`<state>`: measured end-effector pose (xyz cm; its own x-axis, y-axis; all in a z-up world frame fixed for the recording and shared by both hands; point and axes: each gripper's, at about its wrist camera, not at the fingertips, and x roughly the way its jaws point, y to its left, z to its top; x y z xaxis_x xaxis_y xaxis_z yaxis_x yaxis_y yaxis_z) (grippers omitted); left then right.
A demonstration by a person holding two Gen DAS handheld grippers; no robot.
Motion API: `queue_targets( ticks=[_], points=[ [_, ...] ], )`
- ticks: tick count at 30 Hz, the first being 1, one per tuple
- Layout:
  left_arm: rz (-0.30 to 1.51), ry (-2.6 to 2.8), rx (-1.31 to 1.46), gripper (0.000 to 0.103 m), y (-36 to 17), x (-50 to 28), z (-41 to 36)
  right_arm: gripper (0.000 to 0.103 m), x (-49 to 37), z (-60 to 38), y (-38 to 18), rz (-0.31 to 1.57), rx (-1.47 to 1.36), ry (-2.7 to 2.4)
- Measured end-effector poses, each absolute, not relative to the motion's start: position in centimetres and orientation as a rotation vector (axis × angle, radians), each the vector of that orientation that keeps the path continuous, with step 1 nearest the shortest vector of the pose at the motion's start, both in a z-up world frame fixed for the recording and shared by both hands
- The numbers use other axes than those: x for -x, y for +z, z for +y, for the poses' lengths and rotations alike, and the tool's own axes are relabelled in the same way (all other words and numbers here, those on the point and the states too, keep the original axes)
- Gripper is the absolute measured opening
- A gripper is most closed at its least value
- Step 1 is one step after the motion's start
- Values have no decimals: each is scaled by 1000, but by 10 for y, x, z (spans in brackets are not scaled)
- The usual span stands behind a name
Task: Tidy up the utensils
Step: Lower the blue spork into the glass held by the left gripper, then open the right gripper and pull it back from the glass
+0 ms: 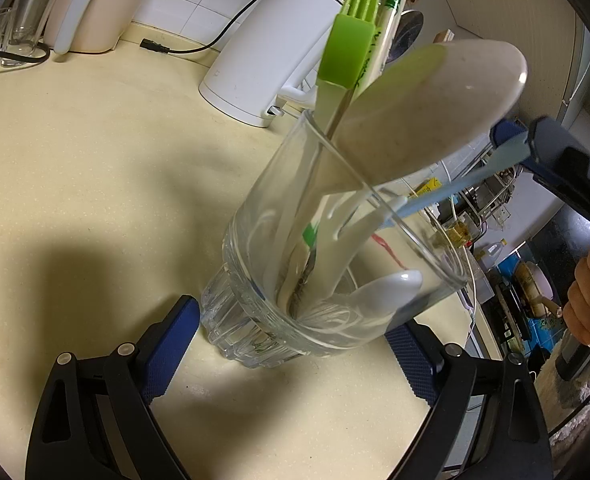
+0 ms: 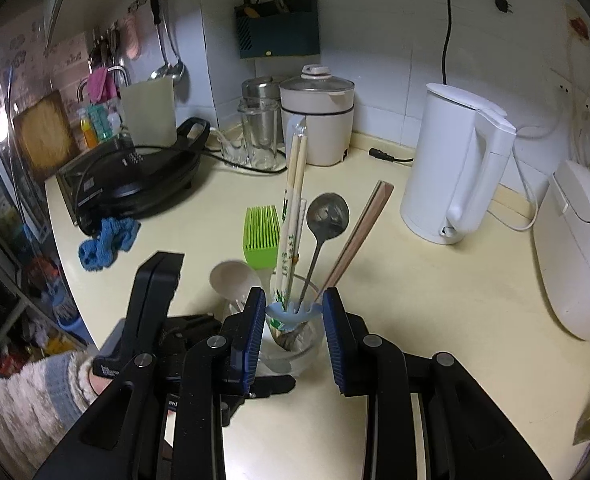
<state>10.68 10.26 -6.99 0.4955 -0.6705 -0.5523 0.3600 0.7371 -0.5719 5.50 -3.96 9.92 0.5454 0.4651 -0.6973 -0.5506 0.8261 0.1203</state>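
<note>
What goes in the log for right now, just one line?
left gripper: shut on glass | right gripper: shut on light blue spoon, its handle entering glass | in glass: chopsticks, metal spoon, green brush

Left gripper (image 1: 295, 344): two black plastic finger arms are seen, each tipped with a blue pad (image 1: 167, 350) bearing a fine ribbed or knurled texture. Round silver pivot screws (image 1: 126, 348) are set in pairs on each arm, and triangular cut-outs are moulded into the outer links.

Right gripper (image 2: 293, 334): the same build is noted, with black linked arms, blue ribbed pads (image 2: 251, 338) and silver screw heads (image 2: 216, 341).

A fluffy knitted sleeve (image 2: 27, 396) in mottled cream and grey is worn, with a blue-grey band near the cuff. A hand (image 1: 589, 300) is visible at the frame edge.
</note>
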Motion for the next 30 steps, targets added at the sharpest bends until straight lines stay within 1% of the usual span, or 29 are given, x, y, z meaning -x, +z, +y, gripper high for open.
queue_targets(
  ticks=[8, 20, 30],
  points=[
    [842, -646, 411, 94, -70, -107, 103, 30, -60, -33, 93, 829, 182, 599],
    [841, -646, 412, 94, -70, -107, 103, 30, -62, -28, 91, 830, 174, 576],
    [841, -646, 412, 94, -70, -107, 103, 37, -59, -49, 97, 789, 79, 568]
  ],
)
